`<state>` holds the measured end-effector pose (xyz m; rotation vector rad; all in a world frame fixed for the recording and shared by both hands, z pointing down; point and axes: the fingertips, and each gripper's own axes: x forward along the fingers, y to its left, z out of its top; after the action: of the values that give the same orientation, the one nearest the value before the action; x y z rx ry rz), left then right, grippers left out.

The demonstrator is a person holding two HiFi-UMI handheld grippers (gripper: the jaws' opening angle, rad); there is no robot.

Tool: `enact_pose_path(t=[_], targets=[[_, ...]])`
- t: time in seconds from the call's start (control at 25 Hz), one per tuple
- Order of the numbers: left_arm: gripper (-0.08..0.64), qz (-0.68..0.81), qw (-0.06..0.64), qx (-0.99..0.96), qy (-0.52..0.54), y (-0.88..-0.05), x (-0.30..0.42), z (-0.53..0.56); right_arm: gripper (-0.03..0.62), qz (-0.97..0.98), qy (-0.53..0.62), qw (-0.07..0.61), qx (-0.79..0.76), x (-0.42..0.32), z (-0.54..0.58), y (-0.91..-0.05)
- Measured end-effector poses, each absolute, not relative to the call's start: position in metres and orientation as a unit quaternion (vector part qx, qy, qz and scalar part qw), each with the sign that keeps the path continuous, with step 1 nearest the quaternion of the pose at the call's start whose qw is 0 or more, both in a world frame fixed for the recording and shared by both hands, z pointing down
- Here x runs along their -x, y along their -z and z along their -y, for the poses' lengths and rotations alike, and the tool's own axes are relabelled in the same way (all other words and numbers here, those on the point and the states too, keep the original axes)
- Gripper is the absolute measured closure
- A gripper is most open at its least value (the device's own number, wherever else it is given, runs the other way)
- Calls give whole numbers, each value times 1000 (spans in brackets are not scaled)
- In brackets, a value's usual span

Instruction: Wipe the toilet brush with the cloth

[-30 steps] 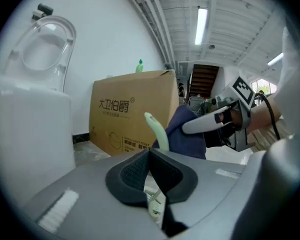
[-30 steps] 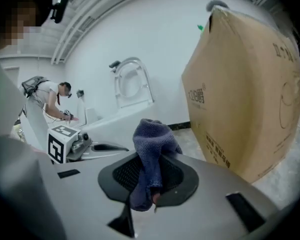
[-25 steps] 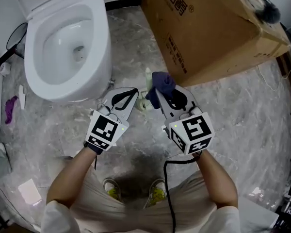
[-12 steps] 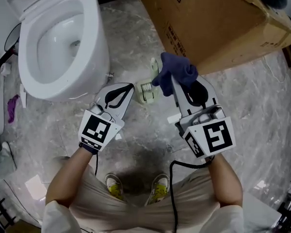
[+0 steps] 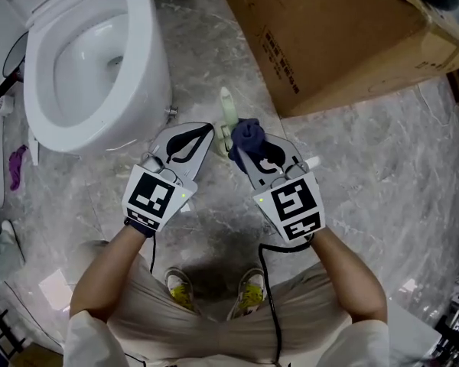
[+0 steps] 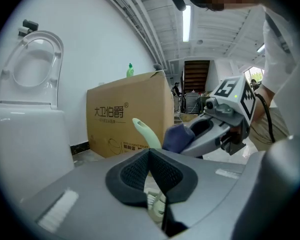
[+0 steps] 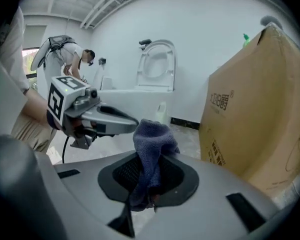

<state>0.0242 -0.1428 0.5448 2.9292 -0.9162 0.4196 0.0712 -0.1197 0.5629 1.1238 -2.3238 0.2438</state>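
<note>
View from above and from each tool, in a tiled washroom. The pale green plastic toilet brush (image 5: 226,110) stands on the grey marbled floor (image 5: 413,174), its slim curved handle pointing up and away from the person. It lies between the white ceramic toilet bowl (image 5: 150,75) on the left and the large brown cardboard box (image 5: 344,44) on the right, apart from both.

The right gripper (image 5: 247,150) has its jaws pressed together on a dark blue terry cloth (image 5: 249,134). The cloth is pinched at its lower part between the black pads, and a bunched fold rises above the jaw tips. In the head view this bundle sits just to the right of the brush handle, at its lower half. The left gripper view places cloth and handle side by side, but contact between them cannot be settled from either view.

The left gripper (image 5: 205,128) has its jaws closed, the two black pads meeting along a centre seam with nothing clamped in them. Its tips point toward the brush from the left and lie just beside it. Through the gap below the pads a pale ribbed part shows, probably the base of the brush. The two grippers face each other across the brush, tips near but apart.
</note>
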Motion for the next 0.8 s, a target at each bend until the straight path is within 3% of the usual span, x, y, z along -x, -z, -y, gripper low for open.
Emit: enact_pose_path(t=[0.28,0.6,0.8], targets=[[558,300,59,-945,-119,-545,-17,141,526,861,-111,285,-407,-72,106,-575],[560,295,31,-947,-123,-532,-32,146,526,845,-128,286,-434,-75,109,-555],[560,317,70,-935,-140,-536,-38,139,526,819,-165,301,-461,-84,106,-563]])
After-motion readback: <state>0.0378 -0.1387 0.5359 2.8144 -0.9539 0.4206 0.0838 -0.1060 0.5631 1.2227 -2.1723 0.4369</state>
